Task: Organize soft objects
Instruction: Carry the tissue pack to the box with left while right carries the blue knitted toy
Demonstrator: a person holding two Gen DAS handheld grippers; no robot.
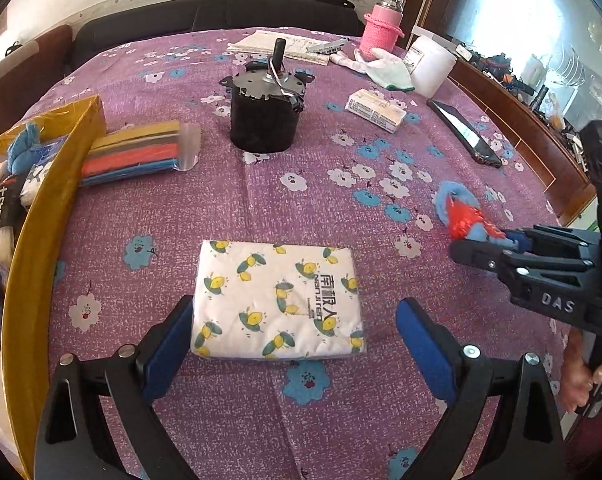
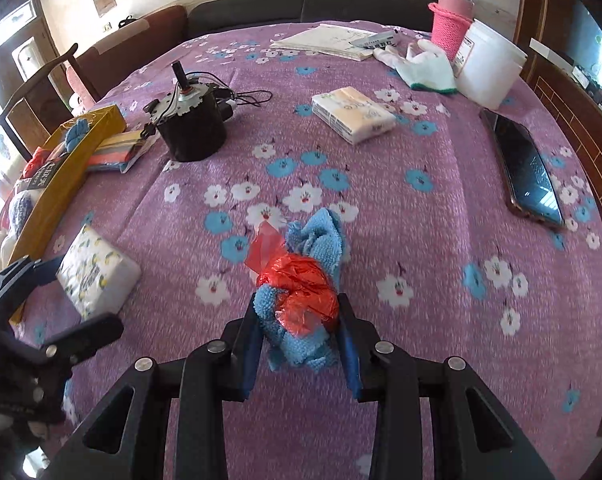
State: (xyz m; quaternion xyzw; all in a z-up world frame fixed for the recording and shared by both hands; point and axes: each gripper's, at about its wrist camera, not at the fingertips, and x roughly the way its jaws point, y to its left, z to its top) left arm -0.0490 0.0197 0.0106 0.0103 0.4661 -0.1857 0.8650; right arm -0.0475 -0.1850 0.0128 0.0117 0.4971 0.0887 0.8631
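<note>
Right now the right gripper is clamped on a blue terry cloth bundled with crinkly red plastic, just above the purple flowered tablecloth. Beside it, the left gripper stands wide apart around a lemon-printed white tissue pack, not pressing it. Farther left sits a yellow cardboard box of soft things.

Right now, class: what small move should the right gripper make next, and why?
Probably carry the blue cloth bundle across to the yellow box. The right gripper is shut on it, and the box already holds other soft things.
</note>
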